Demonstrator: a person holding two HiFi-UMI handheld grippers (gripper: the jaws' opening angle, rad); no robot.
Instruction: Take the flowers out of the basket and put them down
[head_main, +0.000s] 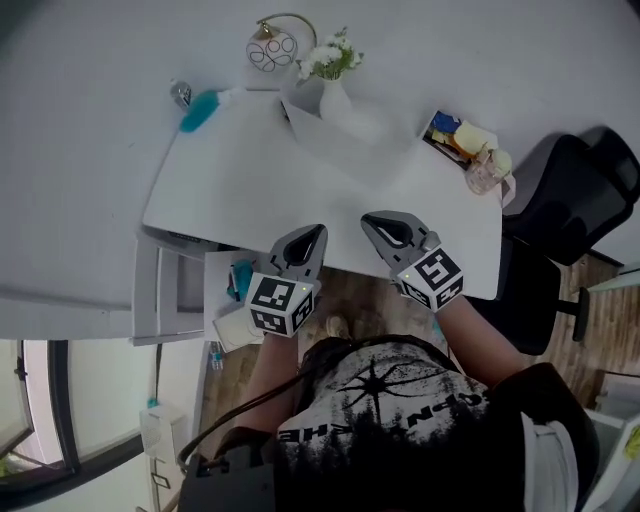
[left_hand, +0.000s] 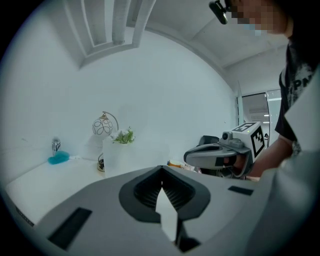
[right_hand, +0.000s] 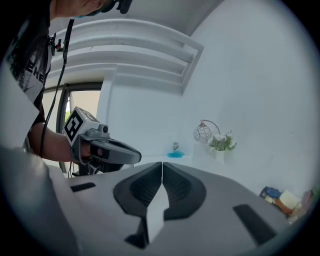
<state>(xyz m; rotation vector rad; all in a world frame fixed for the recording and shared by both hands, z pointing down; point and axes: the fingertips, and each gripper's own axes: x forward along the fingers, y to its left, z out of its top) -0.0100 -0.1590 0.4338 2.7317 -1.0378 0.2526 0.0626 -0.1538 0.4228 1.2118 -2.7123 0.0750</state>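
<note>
Left hand-held gripper (head_main: 317, 233), jaws together, well short of the flowers (head_main: 330, 56).

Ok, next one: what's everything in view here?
white table: one, white, centre
white flowers in a white vase: one bunch, white and green, far edge
round gold wire ornament: one, gold, left of flowers
teal brush-like object: one, teal, far left corner
small packets: several, blue and yellow, far right corner
clear cup: one, clear, beside packets
black office chair: one, black, right of table
left hand-held gripper: one, grey, near edge, shut
right hand-held gripper: one, grey, near edge, shut
</note>
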